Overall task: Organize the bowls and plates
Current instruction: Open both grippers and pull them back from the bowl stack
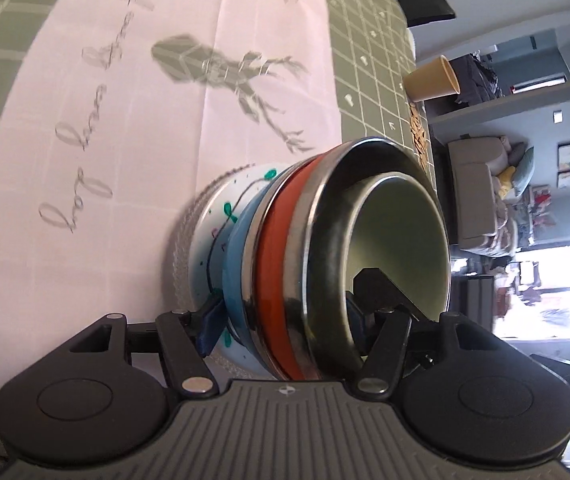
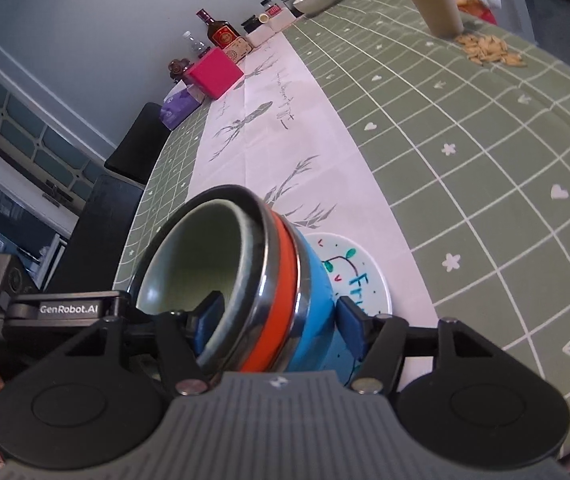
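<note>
Nested bowl stack (image 1: pixel 325 264) standing on a white painted plate (image 2: pixel 361 276), which lies on the pale runner (image 1: pixel 125 140) of the green gridded tablecloth (image 2: pixel 485 160). From the plate upward the stack reads: blue bowl (image 2: pixel 313 280), orange bowl (image 2: pixel 281 292) banded by steel rims, and innermost a pale green bowl (image 2: pixel 189 264), empty.

Both grippers straddle the stack wall from opposite sides. The left gripper (image 1: pixel 285 316) has one finger inside the green bowl and one outside, low by the plate; the right gripper (image 2: pixel 277 320) does likewise. Each appears closed onto the stack — a two-sided pinch that probably keeps the bowls from sliding apart if lifted together.

Beyond the stack toward the table edge stand a paper cup (image 2: pixel 435 4), contents not visible, and a scatter of seeds (image 2: pixel 489 50) beside it.
</note>
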`<state>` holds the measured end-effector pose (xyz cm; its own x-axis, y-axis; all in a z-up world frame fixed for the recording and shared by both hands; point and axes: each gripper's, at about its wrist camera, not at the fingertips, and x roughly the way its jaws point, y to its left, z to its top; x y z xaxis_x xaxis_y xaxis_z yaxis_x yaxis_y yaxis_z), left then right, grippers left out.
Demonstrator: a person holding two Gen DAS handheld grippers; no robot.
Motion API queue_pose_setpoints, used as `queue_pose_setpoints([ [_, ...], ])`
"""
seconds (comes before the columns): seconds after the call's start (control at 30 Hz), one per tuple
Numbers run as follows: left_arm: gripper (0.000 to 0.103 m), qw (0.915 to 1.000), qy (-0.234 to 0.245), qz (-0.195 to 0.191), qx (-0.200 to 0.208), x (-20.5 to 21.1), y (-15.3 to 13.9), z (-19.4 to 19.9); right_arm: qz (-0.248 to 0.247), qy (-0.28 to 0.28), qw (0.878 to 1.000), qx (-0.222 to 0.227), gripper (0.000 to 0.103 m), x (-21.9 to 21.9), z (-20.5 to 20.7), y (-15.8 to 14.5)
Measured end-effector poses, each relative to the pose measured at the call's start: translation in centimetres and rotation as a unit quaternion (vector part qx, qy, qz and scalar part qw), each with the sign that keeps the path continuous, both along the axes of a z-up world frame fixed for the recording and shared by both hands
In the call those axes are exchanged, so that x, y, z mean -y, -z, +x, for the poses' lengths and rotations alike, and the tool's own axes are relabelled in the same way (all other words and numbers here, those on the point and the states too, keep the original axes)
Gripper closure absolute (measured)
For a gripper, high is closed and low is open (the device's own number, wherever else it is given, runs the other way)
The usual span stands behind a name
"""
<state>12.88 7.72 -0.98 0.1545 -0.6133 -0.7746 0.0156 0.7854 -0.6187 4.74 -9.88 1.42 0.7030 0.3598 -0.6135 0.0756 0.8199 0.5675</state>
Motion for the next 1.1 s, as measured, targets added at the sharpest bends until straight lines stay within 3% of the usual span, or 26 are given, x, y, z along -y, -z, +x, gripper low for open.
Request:
queue_pose_setpoints([
  [0.13,0.027,0.9989,0.003,0.016,0.045,-0.4,-1.4,-0.4,-0.028,0.013,0.999,0.018,0.033,0.1,-0.1,-0.5],
  [0.23,0.024,0.9978,-0.005,0.018,0.064,-1.1,-2.4,-0.6,-0.016,0.013,0.999,0.031,0.026,0.5,-0.2,-0.7],
  [0.3,0.023,0.994,-0.008,0.034,0.104,-1.4,-3.5,-1.3,-0.011,0.003,0.999,0.047,0.024,0.5,-0.4,-1.0],
  [0.37,0.018,0.9787,-0.018,0.07,0.192,-1.4,-5.4,-2.7,-0.03,-0.016,0.997,0.073,0.023,0.1,-0.7,-1.7],
  [0.43,0.017,0.9543,-0.015,0.109,0.278,-1.0,-7.4,-4.6,-0.059,-0.02,0.993,0.101,0.019,-0.3,-1.4,-2.4],
  [0.53,0.016,0.9201,-0.011,0.122,0.372,-0.4,-9.8,-7.2,-0.066,-0.024,0.99,0.125,0.018,-0.3,-2.0,-3.2],
  [0.6,0.013,0.8989,-0.041,0.124,0.418,-0.3,-10.8,-8.7,-0.051,-0.028,0.99,0.128,0.017,0.1,-2.3,-3.6],
  [0.7,0.012,0.8741,-0.078,0.164,0.451,0.4,-11.8,-10.3,-0.048,-0.033,0.989,0.135,0.017,0.6,-2.8,-4.2],
  [0.83,0.012,0.8528,-0.13,0.186,0.47,1.3,-12.8,-12.0,-0.068,-0.032,0.985,0.153,0.017,1.3,-4.2,-5.1],
  [0.93,0.016,0.8431,-0.146,0.215,0.471,2.5,-12.7,-13.2,-0.071,-0.039,0.984,0.162,0.017,1.8,-5.4,-5.1],
  [1.03,0.016,0.8388,-0.175,0.236,0.458,3.5,-11.6,-14.9,-0.068,-0.037,0.986,0.146,0.017,2.4,-6.3,-4.1],
  [1.1,0.012,0.8412,-0.196,0.233,0.447,3.7,-10.8,-15.9,-0.066,-0.037,0.988,0.136,0.017,3.0,-7.0,-3.3],
])
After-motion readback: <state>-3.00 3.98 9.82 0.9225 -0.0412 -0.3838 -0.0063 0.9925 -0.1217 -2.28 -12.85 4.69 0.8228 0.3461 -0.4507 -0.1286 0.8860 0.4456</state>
